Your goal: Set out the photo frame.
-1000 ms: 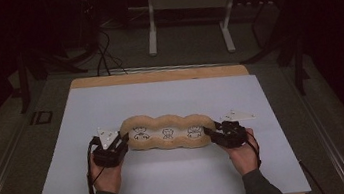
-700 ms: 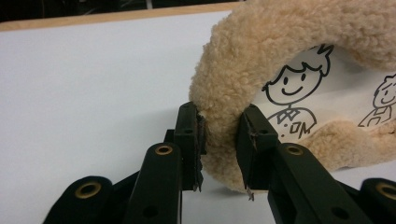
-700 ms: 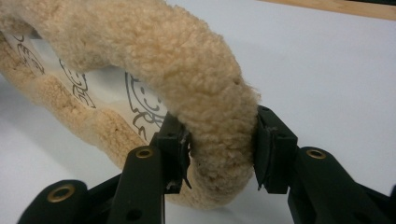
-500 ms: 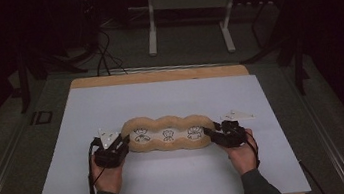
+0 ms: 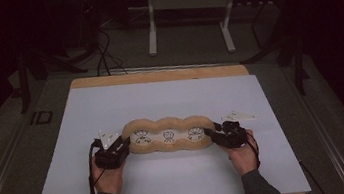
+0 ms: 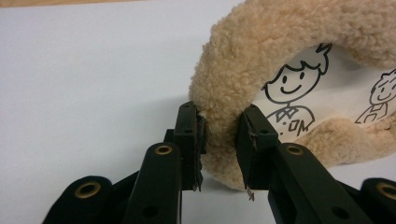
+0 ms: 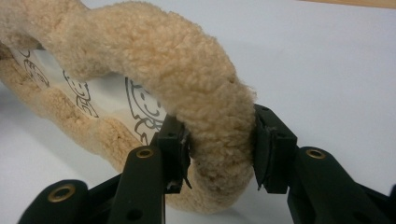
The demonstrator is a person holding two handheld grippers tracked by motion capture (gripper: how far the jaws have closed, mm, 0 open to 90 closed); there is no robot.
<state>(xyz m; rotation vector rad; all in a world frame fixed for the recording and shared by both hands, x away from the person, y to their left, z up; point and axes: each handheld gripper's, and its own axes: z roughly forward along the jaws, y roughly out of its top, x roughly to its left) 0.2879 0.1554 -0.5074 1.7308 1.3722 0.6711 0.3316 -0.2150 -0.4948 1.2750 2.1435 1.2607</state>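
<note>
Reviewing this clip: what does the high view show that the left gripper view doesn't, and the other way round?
High view alone: the whole fleecy tan cushion with three cartoon figures, both hands, the right tongs at its far end, the table's wooden edge and the dark floor beyond.

Left gripper view alone: the left tongs close up, pads pressing into the fleece rim, and the smiling cartoon figure in detail.

Both: the cushion lying on the white sheet, gripped at its left end.

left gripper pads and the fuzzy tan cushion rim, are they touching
Touching. In the left gripper view the left gripper has both pads pressed into the cushion's fleece rim.
</note>
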